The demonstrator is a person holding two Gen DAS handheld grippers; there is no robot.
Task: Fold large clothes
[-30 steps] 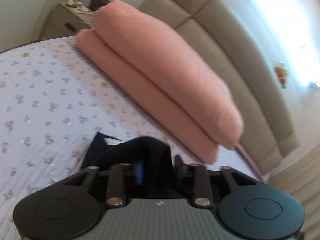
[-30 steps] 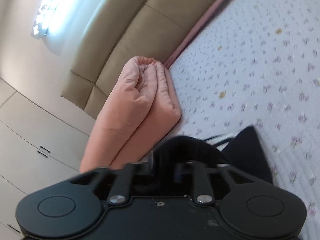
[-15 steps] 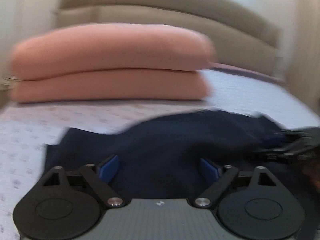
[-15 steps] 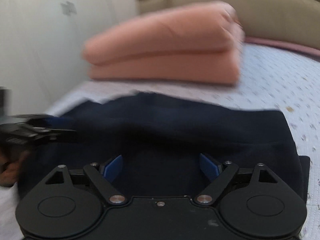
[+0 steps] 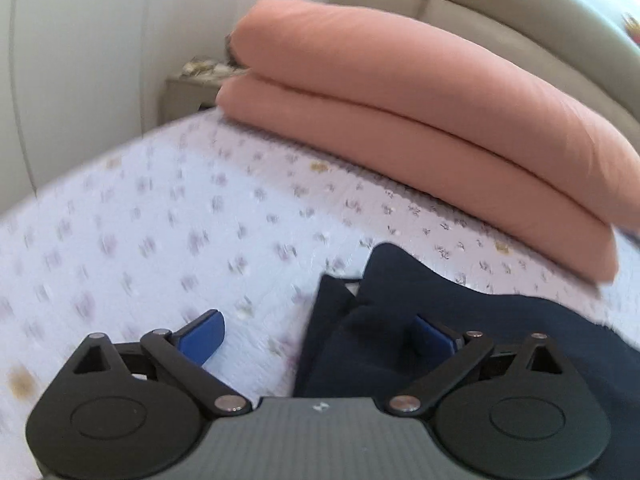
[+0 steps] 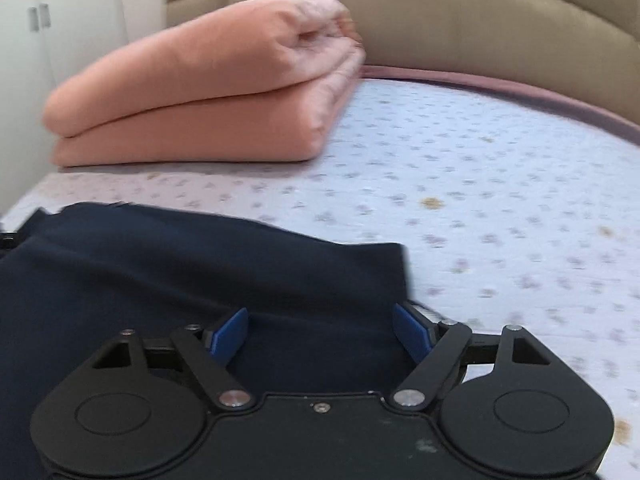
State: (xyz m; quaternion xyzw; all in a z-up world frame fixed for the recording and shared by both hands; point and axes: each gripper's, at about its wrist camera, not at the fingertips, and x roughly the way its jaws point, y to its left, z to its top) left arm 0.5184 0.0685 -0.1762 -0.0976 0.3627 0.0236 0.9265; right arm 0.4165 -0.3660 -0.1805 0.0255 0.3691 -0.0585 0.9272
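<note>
A dark navy garment [image 6: 160, 272] lies folded on the bed's flowered sheet [image 6: 480, 184]. In the left wrist view its left edge [image 5: 460, 320] lies at lower right. My left gripper [image 5: 316, 336] is open, low over that edge, with one blue pad over the sheet and the other over the cloth. My right gripper [image 6: 320, 336] is open, low over the garment's right part, holding nothing.
A folded salmon-pink quilt [image 5: 420, 112] lies along the padded beige headboard [image 6: 440, 12]; it also shows in the right wrist view [image 6: 208, 96]. A bedside table [image 5: 192, 88] stands beyond the bed corner. A white wardrobe [image 6: 48, 24] stands at left.
Both grippers were shut on the navy garment a second ago. They have since opened and let it down flat on the bed, and the left one has shifted to its left edge.
</note>
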